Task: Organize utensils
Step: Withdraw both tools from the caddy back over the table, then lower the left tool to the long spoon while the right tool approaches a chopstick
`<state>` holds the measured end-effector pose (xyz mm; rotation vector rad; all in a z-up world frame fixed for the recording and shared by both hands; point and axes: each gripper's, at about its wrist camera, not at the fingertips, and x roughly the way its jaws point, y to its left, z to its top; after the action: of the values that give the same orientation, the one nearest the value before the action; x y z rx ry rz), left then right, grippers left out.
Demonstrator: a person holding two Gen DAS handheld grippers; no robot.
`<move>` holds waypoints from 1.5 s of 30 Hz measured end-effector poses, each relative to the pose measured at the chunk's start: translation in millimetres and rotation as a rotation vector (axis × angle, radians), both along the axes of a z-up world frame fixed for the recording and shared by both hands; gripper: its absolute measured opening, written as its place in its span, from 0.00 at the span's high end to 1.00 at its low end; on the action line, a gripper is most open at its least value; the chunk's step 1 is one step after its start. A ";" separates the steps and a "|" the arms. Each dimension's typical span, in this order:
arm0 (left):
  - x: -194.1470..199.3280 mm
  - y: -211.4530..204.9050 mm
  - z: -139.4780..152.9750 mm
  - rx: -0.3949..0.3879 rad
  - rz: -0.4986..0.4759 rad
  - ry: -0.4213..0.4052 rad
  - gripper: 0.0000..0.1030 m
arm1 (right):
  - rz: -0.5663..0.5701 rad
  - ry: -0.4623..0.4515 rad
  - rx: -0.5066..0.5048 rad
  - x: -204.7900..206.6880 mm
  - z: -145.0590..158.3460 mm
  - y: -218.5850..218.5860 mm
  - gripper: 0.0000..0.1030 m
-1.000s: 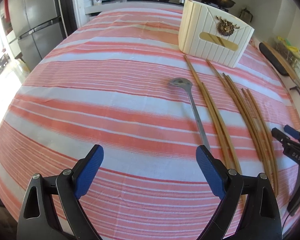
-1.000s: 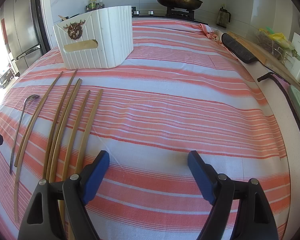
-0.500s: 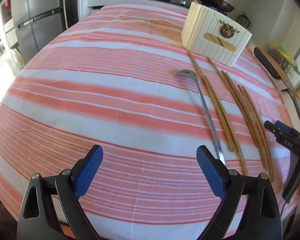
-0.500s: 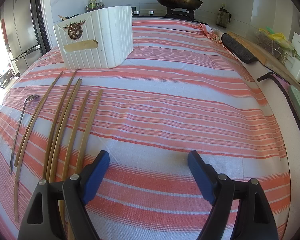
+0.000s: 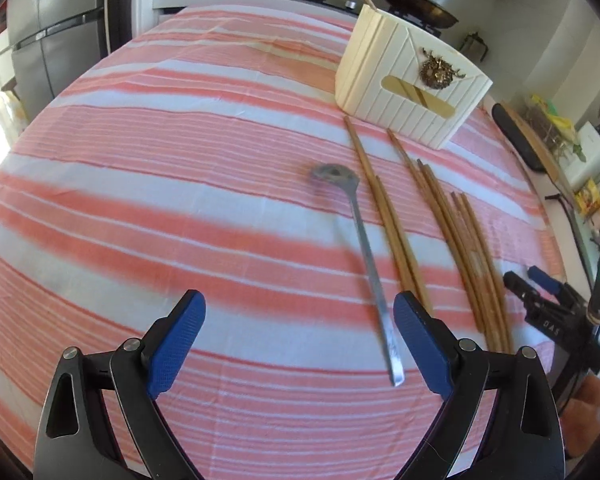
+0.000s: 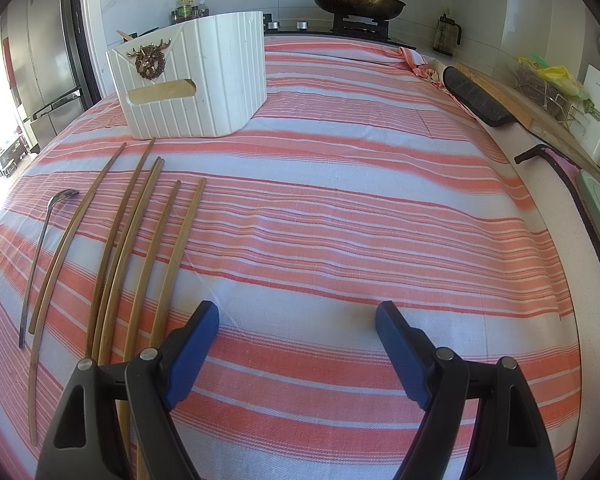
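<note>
1. The left gripper (image 5: pixel 300 344) hung over the striped cloth (image 5: pixel 160 184) with its jaws wide and nothing between the blue pads (image 5: pixel 176 344).
2. The spoon (image 5: pixel 364 264) lay flat on the cloth ahead of the left jaws, its handle end just inside the right-hand pad and its bowl farther ahead. No pad touched it.
3. Chopsticks (image 5: pixel 396 236) lay in a loose row beyond and to the right of the left jaws, roughly parallel to the spoon.
4. The box (image 5: pixel 404 92) stood well ahead of the left jaws and to their right, just past the far tips of the chopsticks. A stick leaned out of its top.
5. The right gripper (image 6: pixel 298 354) had its jaws wide too, with only bare cloth between them.
6. In the right wrist view, the chopsticks (image 6: pixel 148 240) ran from beside and under the left-hand jaw forward toward the box (image 6: pixel 196 84); the spoon (image 6: pixel 40 256) lay outermost, well to the left.
7. The right gripper (image 5: pixel 548 304) showed at the right edge of the left wrist view, just past the near ends of the chopsticks.
8. A pan (image 6: pixel 356 0) sat on the stove far ahead.
</note>
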<state>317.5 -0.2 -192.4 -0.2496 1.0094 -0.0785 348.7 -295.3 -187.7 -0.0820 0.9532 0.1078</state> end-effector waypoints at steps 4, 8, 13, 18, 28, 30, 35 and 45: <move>23.8 -14.9 -4.7 0.074 0.034 -0.017 0.07 | 0.000 0.000 0.000 0.1 0.1 0.4 0.20; 42.6 -25.8 -18.6 0.168 0.068 0.000 0.07 | 0.000 0.000 0.000 0.0 0.0 0.0 0.20; 35.4 -28.3 -21.0 0.265 0.012 0.003 0.07 | 0.000 0.000 0.000 0.1 0.0 0.2 0.20; 27.2 -6.6 -16.6 0.270 0.022 0.000 0.07 | 0.000 0.000 0.000 0.0 0.0 0.1 0.20; 12.4 4.1 -19.7 0.175 0.066 0.022 0.07 | 0.000 0.000 0.000 0.1 -0.1 0.4 0.20; 9.2 -6.7 -21.2 0.198 0.057 0.018 0.07 | 0.000 0.000 0.000 0.1 -0.2 0.1 0.20; -1.1 -14.1 -21.7 0.255 0.008 0.011 0.07 | 0.009 0.007 0.007 2.4 -1.0 0.9 0.15; -21.3 37.7 -21.3 0.292 -0.011 0.026 0.03 | 0.116 0.045 0.042 -29.0 28.0 25.3 0.17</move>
<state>296.2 37.5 -213.7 0.0222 1.0343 0.0625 319.7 -270.1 -159.8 -0.0961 0.9909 0.2371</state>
